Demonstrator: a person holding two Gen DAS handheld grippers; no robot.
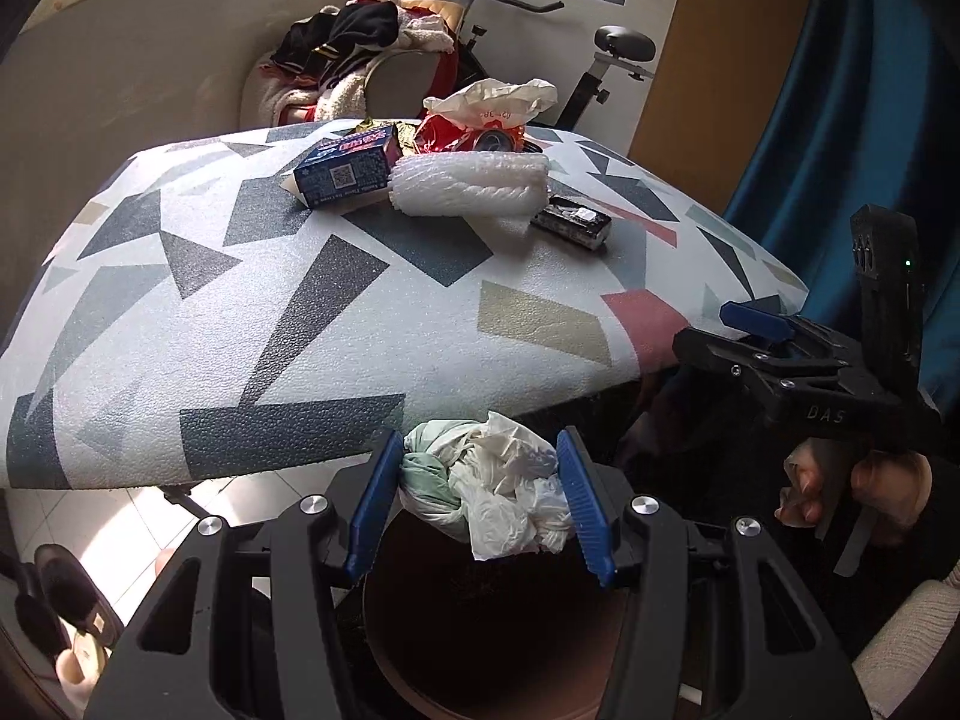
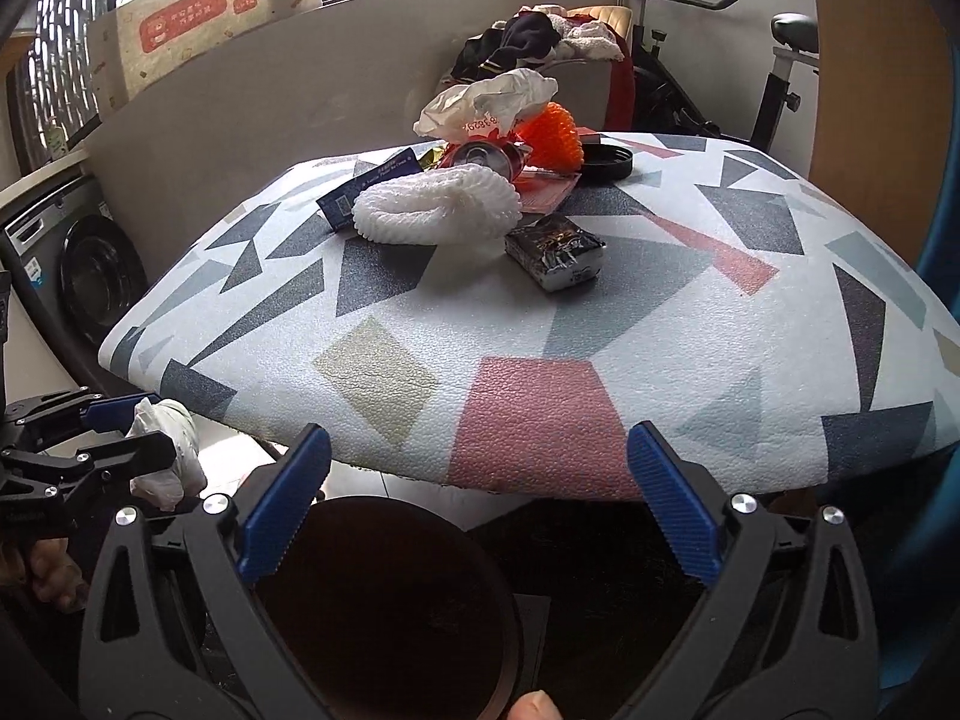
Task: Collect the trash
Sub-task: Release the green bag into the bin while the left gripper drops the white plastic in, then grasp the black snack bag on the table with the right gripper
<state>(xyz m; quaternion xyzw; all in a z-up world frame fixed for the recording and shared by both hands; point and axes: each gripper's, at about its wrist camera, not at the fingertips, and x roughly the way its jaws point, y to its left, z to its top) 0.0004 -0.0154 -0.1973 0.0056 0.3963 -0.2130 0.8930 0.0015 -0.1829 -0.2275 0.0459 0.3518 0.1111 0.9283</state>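
Note:
My left gripper [image 1: 480,501] is shut on a crumpled white and pale green plastic bag [image 1: 492,492], held past the table's near edge above a round brown bin [image 1: 480,648]. The bag also shows in the right wrist view [image 2: 171,450], held by the left gripper [image 2: 129,429]. My right gripper [image 2: 480,498] is open and empty, over the same bin [image 2: 384,600]. It also shows in the left wrist view [image 1: 756,324]. Far on the table lie a blue carton [image 1: 348,171], a white foam net [image 1: 471,186], a dark packet [image 1: 570,222], and a white bag over red wrappers [image 1: 480,114].
The table [image 2: 540,360] has a patterned cover with grey, pink and beige shapes. A black lid [image 2: 606,159] lies at its far side. An exercise bike [image 2: 720,60] draped with clothes stands behind. A washing machine [image 2: 78,264] is at left, a blue curtain [image 1: 840,120] at right.

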